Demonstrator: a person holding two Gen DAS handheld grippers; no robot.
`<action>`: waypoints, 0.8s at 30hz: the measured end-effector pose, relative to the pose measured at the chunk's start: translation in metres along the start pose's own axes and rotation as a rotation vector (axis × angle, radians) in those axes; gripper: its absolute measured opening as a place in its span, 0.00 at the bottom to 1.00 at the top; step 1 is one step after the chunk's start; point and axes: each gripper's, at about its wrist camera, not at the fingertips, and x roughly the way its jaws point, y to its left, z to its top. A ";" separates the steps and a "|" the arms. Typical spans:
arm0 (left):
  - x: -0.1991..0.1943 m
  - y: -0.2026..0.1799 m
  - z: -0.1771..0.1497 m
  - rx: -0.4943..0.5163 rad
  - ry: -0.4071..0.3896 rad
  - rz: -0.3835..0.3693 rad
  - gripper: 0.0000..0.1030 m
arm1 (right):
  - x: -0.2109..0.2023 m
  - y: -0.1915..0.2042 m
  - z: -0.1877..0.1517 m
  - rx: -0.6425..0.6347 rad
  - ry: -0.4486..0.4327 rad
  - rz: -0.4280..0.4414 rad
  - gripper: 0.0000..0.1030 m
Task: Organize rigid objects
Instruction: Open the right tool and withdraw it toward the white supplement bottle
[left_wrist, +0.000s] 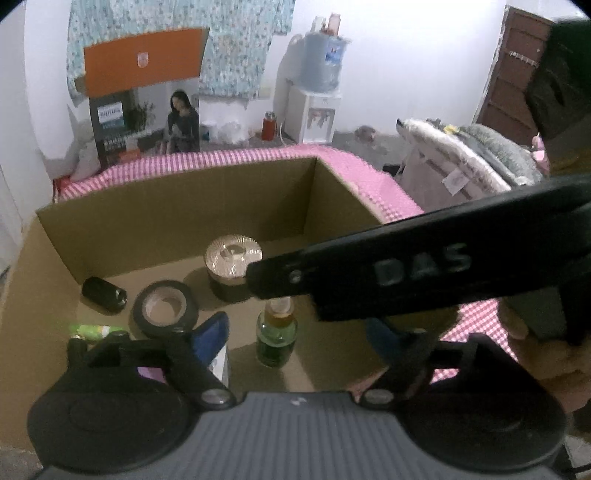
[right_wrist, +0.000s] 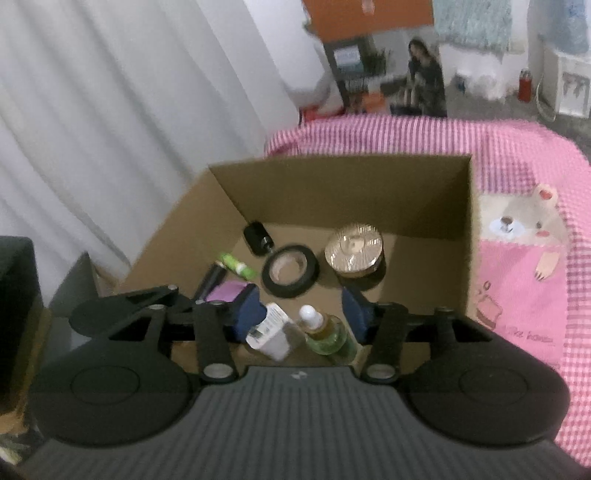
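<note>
With both the left gripper and the right gripper standing apart and empty, we judge the small glass bottle stiff, smooth, breakable, best gripped across its round body.

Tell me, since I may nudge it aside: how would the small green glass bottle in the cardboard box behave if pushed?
The green glass bottle looks tall and narrow, so it would probably tip. Being round, it would likely roll afterwards. Glass suggests slippery and breakable.

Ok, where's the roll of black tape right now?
The black tape roll lies flat on the floor of the cardboard box, mid-frame in both wrist views, between the small black cylinder on its left and the round gold-lidded tin on its right.
</note>
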 end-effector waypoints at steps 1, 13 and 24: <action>-0.005 -0.001 0.000 0.006 -0.016 0.004 0.86 | -0.010 0.002 -0.003 0.003 -0.036 -0.004 0.58; -0.078 -0.020 -0.017 0.078 -0.158 0.026 0.95 | -0.130 0.028 -0.065 0.044 -0.433 -0.080 0.99; -0.130 -0.018 -0.051 0.054 -0.228 0.028 0.97 | -0.155 0.046 -0.119 0.078 -0.509 -0.188 0.99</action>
